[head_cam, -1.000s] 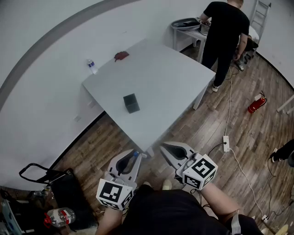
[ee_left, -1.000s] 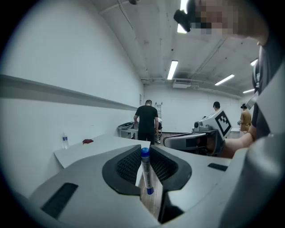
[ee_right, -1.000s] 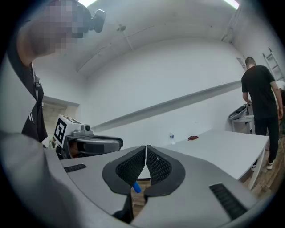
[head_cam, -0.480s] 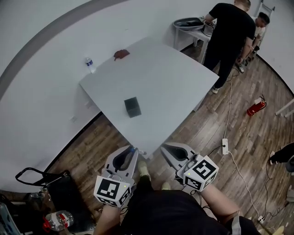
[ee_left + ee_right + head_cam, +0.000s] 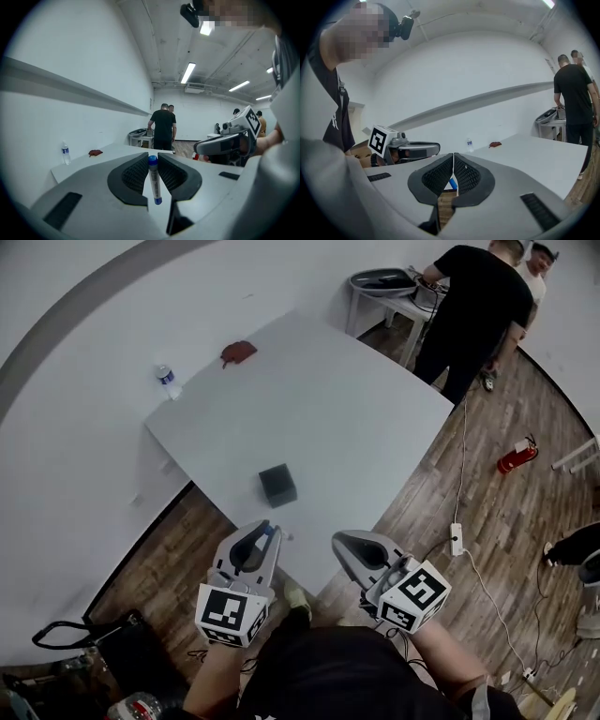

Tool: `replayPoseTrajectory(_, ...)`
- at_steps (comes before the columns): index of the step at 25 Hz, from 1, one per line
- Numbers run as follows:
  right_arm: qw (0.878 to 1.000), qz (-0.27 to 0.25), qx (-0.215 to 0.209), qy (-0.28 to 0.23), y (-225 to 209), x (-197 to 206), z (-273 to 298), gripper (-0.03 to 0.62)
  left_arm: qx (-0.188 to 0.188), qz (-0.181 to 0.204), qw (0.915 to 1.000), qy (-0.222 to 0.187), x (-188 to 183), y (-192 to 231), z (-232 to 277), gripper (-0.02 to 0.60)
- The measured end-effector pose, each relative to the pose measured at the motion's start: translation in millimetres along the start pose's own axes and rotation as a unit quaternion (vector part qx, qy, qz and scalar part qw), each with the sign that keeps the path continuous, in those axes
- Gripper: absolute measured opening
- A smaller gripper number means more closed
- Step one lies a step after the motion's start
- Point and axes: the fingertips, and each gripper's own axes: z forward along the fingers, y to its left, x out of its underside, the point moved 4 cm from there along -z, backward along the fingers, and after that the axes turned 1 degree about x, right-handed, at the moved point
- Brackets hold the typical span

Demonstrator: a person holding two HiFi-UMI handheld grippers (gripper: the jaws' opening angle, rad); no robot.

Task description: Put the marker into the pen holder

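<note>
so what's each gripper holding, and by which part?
The left gripper clamps the marker along its upper half, below the blue cap; the lower tip hangs free. The right gripper is shut on nothing.

Black shirt point(image 5: 347, 676); grey hand-held grippers point(image 5: 265, 531), black ribbed pads point(image 5: 136, 174), black-and-white marker cubes point(image 5: 230, 617)

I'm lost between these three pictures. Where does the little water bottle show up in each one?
Head view: the water bottle is at upper left, just beyond the table's left edge.
Left gripper view: the bottle is at the far left, mid-height.
Right gripper view: the bottle is small, just right of centre.
Shared landmark: the red lump on the table, close to the bottle in all three.
</note>
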Motion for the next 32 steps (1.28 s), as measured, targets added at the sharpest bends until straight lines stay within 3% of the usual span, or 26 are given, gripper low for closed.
replayPoseTrajectory(5, 0.999, 0.003, 0.035, -0.001, -11.7, -8.0, 32.3, 0.017, 0.011, 0.014, 0.9998, -0.001, 3.3, 46.0, 32.4, 0.064)
replayPoseTrajectory(13, 0.998, 0.022, 0.063, 0.016, -33.0, -5.5, 47.9, 0.017, 0.009, 0.025, 0.9995, 0.014, 23.8, 81.4, 81.3, 0.064)
replayPoseTrajectory(20, 0.998, 0.036, 0.040, 0.039, -64.2, -2.3, 72.4, 0.017, -0.021, -0.006, 0.9990, 0.038, 63.8, 100.8, 123.4, 0.064)
replayPoseTrajectory(32, 0.995, 0.064, 0.006, 0.081, -116.4, 10.4, 107.7, 0.017, -0.052, -0.020, 0.9887, 0.139, 138.0, 106.8, 165.9, 0.064)
